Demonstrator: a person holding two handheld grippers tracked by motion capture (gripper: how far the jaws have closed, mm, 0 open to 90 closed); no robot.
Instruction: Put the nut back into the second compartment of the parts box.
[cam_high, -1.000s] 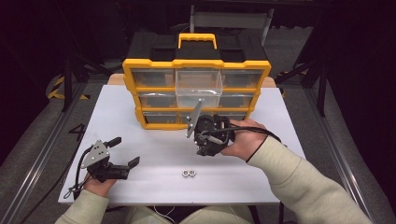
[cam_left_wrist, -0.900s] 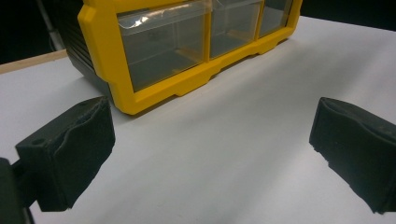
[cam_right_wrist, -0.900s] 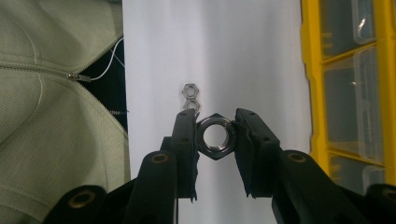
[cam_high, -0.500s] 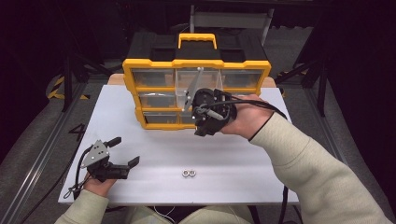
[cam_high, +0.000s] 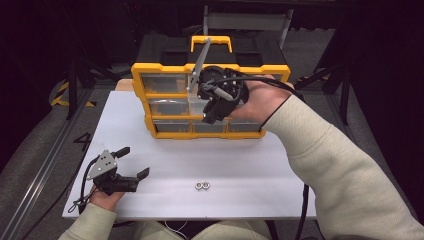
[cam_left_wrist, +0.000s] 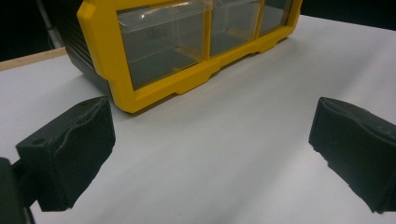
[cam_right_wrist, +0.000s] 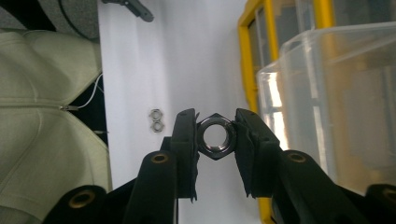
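right gripper (cam_right_wrist: 215, 135): jaws closed on a hex nut (cam_right_wrist: 215, 136), one pad on each side, the nut's bore facing the right gripper view's camera. in the high view this gripper (cam_high: 210, 117) is raised off the table, in front of the yellow organizer (cam_high: 210, 70), pointing down, level with its middle row of drawers. a clear drawer (cam_right_wrist: 336, 102) stands pulled out of the organizer, just beside the held nut in the right gripper view; whether nut and drawer touch i cannot tell.

two more nuts (cam_high: 201, 186) lie side by side, touching, on the white table (cam_high: 250, 170) near its front edge, well apart from the organizer. the right gripper view shows them too (cam_right_wrist: 155, 120), on the table below the jaws.

left gripper (cam_high: 132, 165): rests low at the front left of the table, held in the left hand (cam_high: 102, 197). jaws stand wide, nothing between them; in the left gripper view (cam_left_wrist: 210, 154) bare white table shows between the two black pads, with the organizer's left lower corner (cam_left_wrist: 140, 102) beyond. this gripper is well apart from the loose nuts and from the organizer.
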